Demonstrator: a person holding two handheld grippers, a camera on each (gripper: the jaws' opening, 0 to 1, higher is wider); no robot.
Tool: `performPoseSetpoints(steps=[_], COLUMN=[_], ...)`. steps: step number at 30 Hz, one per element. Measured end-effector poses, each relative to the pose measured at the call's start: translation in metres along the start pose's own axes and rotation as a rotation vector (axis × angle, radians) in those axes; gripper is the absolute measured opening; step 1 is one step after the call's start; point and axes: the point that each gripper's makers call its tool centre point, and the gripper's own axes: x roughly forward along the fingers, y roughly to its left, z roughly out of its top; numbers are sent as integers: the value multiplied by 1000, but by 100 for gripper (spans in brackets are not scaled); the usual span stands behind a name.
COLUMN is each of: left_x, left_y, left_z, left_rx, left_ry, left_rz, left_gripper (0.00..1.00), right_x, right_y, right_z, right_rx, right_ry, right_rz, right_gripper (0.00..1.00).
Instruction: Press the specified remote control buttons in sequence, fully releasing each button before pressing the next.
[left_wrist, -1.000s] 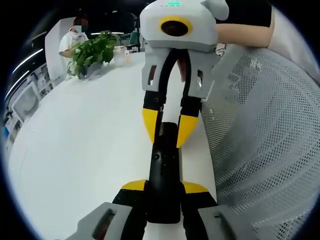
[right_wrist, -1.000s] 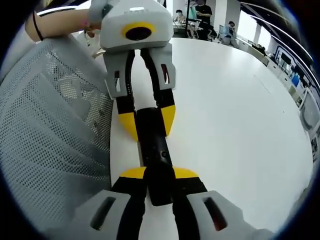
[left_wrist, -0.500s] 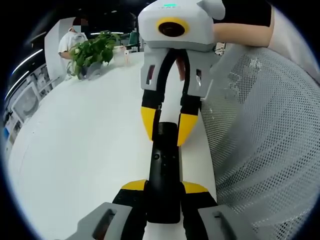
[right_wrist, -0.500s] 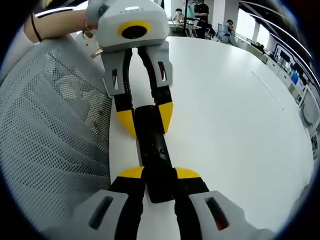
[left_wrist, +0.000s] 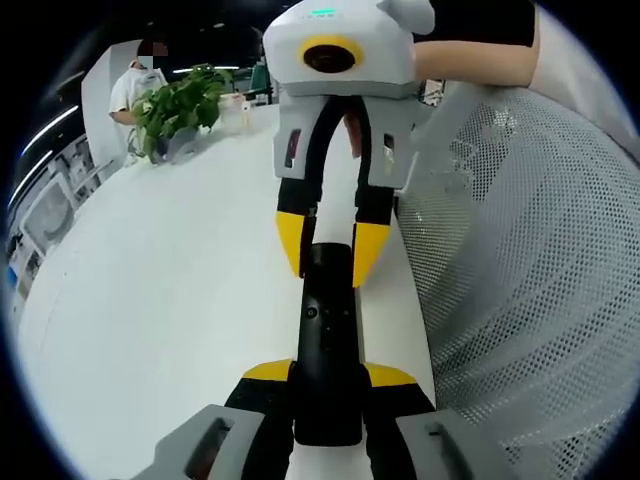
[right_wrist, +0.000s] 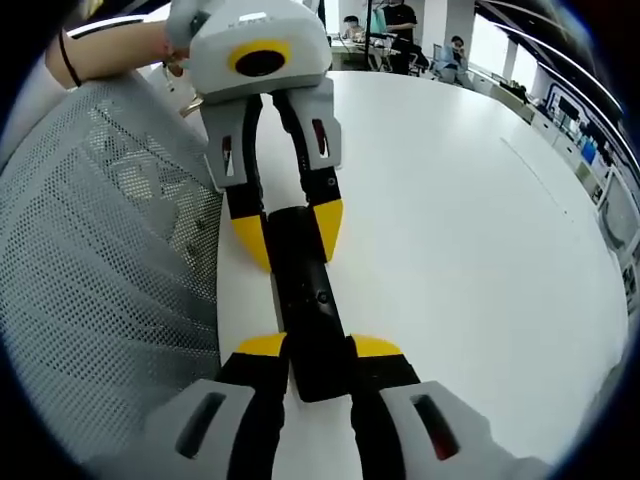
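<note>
Here, slim black remote (left_wrist: 325, 350) clamped endwise by both grippers' yellow-tipped fingers (left_wrist: 364, 252).

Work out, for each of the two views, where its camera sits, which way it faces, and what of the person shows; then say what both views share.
Left gripper view: rides on the left tongs, looking along the black remote control at the right tongs; a bare forearm shows beyond.
Right gripper view: rides on the right tongs, facing the opposite way at the left tongs; a forearm with a wristband.
Shared: the remote, clamped at both ends, the white table and a mesh chair back.
</note>
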Motion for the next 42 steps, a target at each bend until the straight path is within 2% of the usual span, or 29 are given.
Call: performPoseSetpoints(steps=[10,11,12,13,16,36,37,38,39,42], left_x=[-3,-4,-5,-5,-6,-16,-16,-17,-18,-18], left_y=[1,2,2,2,2,7,7,8,9,8], left_z=[-3,-4,-4,-5,-6,-17,-18,-19,-20,-19], left_rx=[-12,-13,-14,-20,-22,-74,-77,-78,-88,-86], left_ry=[6,8,9,9,10,16,16,17,17,15], left_rz=[-1,1,2,2,4,20,22,23,28,28], left_gripper=[26,26,26,26,26,26,26,26,26,26], right_x=[0,1,0,2,2,0,-1,-3,-7,-7], right_y=[0,0,-4,-3,-1,-6,-7,-9,-16,-12], right_z=[-4,-6,-18,-20,-17,-21,-23,-26,-35,-34], right_rx=[11,7,-27,-67,-32,-14,-9,-12,-35,-14], right_ry=[12,24,90,93,83,76,79,90,135,116], right_rz=[1,-2,-24,-25,-17,-19,-23,-31,-59,-40], right_gripper=[25,26,26,26,26,24,22,13,0,1])
